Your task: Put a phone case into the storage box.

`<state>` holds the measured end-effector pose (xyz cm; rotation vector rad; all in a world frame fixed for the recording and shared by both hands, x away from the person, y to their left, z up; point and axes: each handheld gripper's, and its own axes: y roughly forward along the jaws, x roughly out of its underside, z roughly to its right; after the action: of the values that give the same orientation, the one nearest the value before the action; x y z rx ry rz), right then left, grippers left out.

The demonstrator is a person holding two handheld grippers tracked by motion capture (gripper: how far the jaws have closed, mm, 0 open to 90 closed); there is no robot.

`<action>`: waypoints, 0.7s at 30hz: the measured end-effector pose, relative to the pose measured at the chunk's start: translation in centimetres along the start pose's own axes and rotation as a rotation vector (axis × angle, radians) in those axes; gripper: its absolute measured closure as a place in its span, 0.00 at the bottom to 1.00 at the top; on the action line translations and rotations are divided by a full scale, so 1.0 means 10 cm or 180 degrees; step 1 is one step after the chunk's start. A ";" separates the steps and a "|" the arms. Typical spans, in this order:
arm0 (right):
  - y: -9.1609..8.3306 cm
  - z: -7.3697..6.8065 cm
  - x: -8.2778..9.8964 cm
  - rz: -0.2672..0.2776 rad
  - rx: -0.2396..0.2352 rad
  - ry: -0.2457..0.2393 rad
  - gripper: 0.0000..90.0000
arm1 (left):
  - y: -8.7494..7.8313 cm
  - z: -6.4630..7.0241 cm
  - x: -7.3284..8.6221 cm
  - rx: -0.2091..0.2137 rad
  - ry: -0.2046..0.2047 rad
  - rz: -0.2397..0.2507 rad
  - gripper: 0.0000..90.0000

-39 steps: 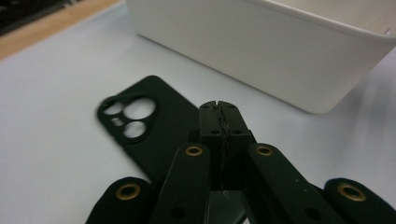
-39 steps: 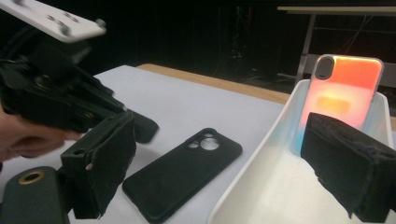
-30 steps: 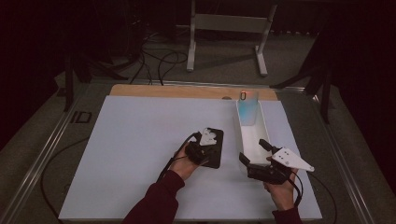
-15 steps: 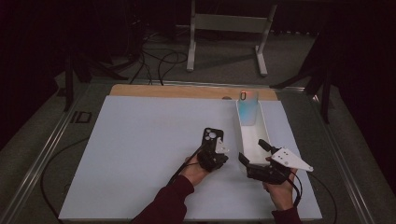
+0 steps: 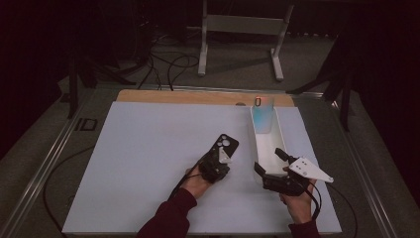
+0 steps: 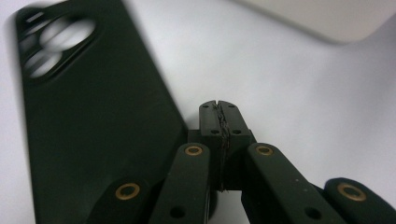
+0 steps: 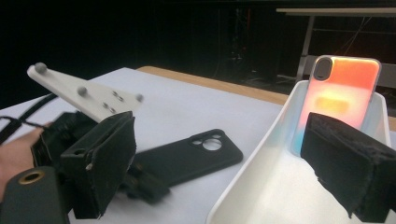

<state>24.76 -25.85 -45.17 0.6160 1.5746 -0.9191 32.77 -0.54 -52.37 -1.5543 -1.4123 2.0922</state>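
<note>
A black phone case (image 5: pixel 226 146) lies flat on the white table top, camera cutouts at its far end. My left gripper (image 5: pixel 221 159) is shut with nothing between its pads, low at the case's near end. In the left gripper view its closed tips (image 6: pixel 219 110) sit just right of the case (image 6: pixel 93 121). A phone with an orange-to-blue back (image 5: pixel 262 115) stands upright at the far end of a long white tray (image 5: pixel 277 130). My right gripper (image 5: pixel 269 161) is open at the tray's near end, one finger left of the tray wall and one over its inside.
The white board ends in a wooden strip (image 5: pixel 198 97) at the far side. Beyond the table are a metal stand (image 5: pixel 240 25) and floor cables. The right gripper view shows the left gripper's grey plate (image 7: pixel 84 95) just left of the case (image 7: pixel 191 156).
The left hand has shifted right and sunk toward the table, ending at the case's near end. Case, tray, phone and right gripper have kept their places.
</note>
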 end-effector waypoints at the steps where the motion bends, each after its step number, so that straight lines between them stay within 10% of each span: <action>1: 0.00 0.00 0.00 -0.0003 0.0003 -0.0001 0.11 | -0.03 -0.05 0.04 -0.0033 -0.0032 -0.0002 1.00; 6: 0.01 -0.01 0.01 -0.0012 -0.0003 0.0001 0.11 | -0.11 -0.24 0.16 -0.0120 -0.0236 0.0041 1.00; 12: 0.01 -0.01 0.01 -0.0013 -0.0009 -0.0009 0.11 | -0.13 -0.21 0.15 -0.0166 -0.0180 0.0051 0.99; 21: 0.00 0.00 0.00 -0.0010 0.0011 0.0004 0.11 | -0.74 -0.28 0.27 -0.0234 -0.0281 0.0695 0.65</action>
<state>24.80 -25.89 -45.15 0.6167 1.5757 -0.9242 31.13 6.67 -48.53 -1.7356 -1.4203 2.2814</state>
